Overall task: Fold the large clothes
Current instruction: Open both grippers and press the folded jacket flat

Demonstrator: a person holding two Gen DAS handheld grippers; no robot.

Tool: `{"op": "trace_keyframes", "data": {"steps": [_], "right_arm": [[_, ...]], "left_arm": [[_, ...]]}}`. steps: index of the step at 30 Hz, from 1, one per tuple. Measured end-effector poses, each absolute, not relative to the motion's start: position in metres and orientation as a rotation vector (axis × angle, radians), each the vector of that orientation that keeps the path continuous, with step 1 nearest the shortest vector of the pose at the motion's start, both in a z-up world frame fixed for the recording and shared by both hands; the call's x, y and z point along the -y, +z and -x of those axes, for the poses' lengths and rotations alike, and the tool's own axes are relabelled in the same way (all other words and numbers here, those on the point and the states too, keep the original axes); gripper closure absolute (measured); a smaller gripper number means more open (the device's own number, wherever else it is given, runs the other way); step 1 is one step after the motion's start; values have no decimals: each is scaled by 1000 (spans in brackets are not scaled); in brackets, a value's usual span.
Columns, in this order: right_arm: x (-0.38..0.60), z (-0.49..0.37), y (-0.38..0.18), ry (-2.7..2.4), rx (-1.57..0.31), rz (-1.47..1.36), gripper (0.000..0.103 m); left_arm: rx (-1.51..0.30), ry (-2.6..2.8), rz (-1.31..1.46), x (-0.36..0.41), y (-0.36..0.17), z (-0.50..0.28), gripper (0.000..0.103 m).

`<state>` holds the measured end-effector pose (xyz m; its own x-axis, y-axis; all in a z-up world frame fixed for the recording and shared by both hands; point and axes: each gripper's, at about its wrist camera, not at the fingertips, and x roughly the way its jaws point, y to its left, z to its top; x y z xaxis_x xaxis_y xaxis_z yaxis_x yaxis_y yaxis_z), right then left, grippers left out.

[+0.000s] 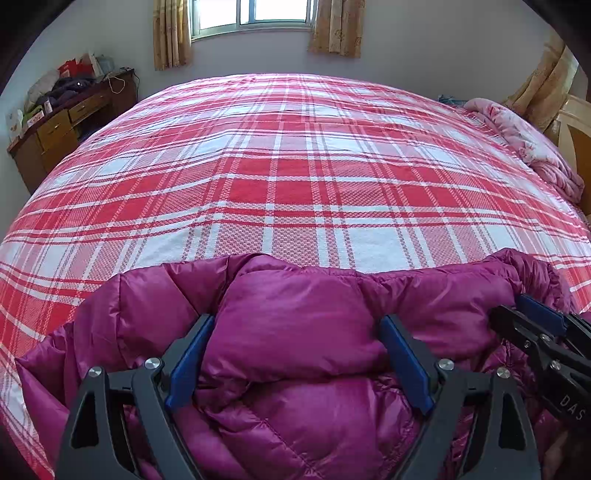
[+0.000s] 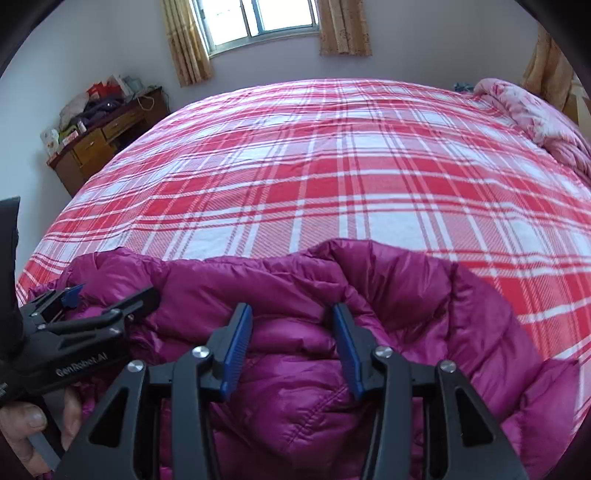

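plaid bedspread [image 1: 295,177], wooden desk [image 1: 55,129], window [image 1: 255,14], pink quilt [image 1: 524,140]

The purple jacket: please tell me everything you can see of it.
The jacket is shiny magenta, quilted and puffy, like down. It lies bunched at the near edge of the plaid bed. The left gripper stands open with a puffed fold between its fingers. The right gripper, also open, straddles another fold.

The shiny magenta quilted down jacket [image 1: 295,332] [image 2: 295,369] lay bunched at the near edge of the bed before me. Its puffy panels were creased and heaped, one rounded fold rising in the middle, its edge spilling toward my right.
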<state>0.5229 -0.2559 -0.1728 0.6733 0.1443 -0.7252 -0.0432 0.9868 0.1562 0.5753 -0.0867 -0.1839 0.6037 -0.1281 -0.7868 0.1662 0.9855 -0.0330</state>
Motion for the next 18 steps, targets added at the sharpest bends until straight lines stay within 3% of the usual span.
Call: {"op": "trace_keyframes", "data": {"steps": [18], "right_arm": [[242, -525, -183, 49, -857, -11, 54]], "left_arm": [[-917, -134, -102, 95, -190, -577, 10]]}}
